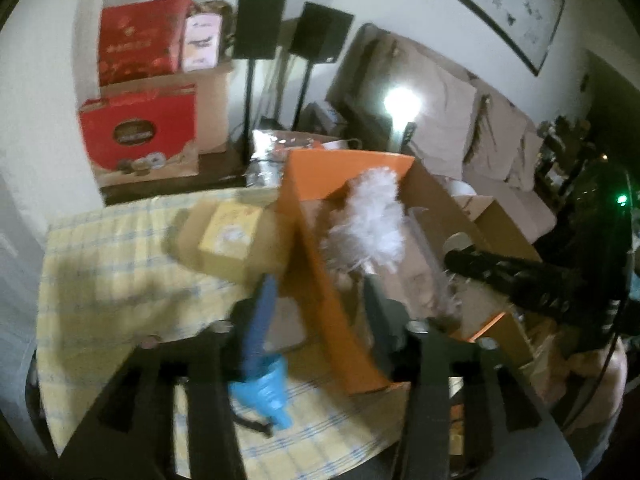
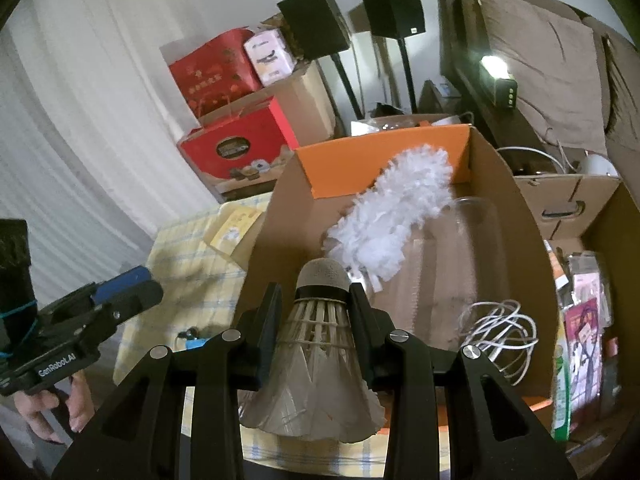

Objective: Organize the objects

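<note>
My right gripper (image 2: pixel 316 288) is shut on a feathered shuttlecock (image 2: pixel 320 360), cork end forward, over the near edge of an open cardboard box with orange flaps (image 2: pixel 380 152). Inside the box lie a white fluffy duster (image 2: pixel 388 208), a clear jar (image 2: pixel 472 240) and a coiled white cable (image 2: pixel 500 332). In the left wrist view, my left gripper (image 1: pixel 320 280) stands open above the yellow checked tablecloth (image 1: pixel 120 280), its fingers either side of the box's orange wall (image 1: pixel 320 272) in the image. One of its fingers looks blue. The right gripper (image 1: pixel 460 256) reaches in from the right there.
A small yellow carton (image 1: pixel 228 236) and a light blue item (image 1: pixel 268 396) lie on the cloth left of the box. A second cardboard box (image 2: pixel 580 320) holding packets stands to the right. Red gift boxes (image 2: pixel 236 152), two speakers on stands (image 2: pixel 392 4) and a sofa (image 1: pixel 480 128) sit behind.
</note>
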Available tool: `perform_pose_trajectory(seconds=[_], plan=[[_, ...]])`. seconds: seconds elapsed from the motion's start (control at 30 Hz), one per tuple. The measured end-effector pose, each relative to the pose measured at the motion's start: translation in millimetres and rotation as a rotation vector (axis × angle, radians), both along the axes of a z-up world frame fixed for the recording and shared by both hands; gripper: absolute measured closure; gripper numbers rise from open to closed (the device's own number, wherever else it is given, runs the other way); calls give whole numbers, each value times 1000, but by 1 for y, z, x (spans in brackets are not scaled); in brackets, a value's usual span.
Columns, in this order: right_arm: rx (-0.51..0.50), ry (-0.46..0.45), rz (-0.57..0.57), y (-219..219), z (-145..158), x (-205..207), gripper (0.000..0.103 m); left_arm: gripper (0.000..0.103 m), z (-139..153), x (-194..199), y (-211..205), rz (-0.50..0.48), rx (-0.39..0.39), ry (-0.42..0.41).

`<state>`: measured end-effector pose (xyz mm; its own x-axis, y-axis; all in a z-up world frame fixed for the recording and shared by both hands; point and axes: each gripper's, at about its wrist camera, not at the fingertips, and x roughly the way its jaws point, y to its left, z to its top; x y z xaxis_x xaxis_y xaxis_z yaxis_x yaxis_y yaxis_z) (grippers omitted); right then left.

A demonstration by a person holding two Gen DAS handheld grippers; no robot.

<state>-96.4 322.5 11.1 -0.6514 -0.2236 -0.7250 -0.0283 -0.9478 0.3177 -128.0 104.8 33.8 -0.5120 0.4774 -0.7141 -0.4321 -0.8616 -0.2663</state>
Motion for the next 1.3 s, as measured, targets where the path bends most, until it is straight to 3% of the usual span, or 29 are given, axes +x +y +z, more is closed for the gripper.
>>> perform_pose_trajectory(seconds=[0.2, 0.33, 0.6, 0.83, 1.07, 1.27, 1.3], plan=[[-12, 19, 44, -16, 2, 3, 69, 39, -27, 6, -40, 82, -45, -28], [-12, 23, 65, -26, 2, 5, 69, 37, -53, 7, -54, 110, -25, -107], [-3, 11, 69, -32, -3, 8, 69, 37, -91, 11, -43, 125, -44, -176], [3, 6, 61, -28, -7, 9, 69, 38, -112, 7, -28, 139, -98, -185], [-4, -1, 46, -20, -11, 8, 69, 57, -113, 7, -22, 131, -114, -144], [-11, 11, 24, -10, -7, 10, 69, 59, -90, 8, -28, 122, -42, -135], [-11, 15, 19, -7, -6, 10, 69, 79, -83, 8, -29, 119, -23, -130]])
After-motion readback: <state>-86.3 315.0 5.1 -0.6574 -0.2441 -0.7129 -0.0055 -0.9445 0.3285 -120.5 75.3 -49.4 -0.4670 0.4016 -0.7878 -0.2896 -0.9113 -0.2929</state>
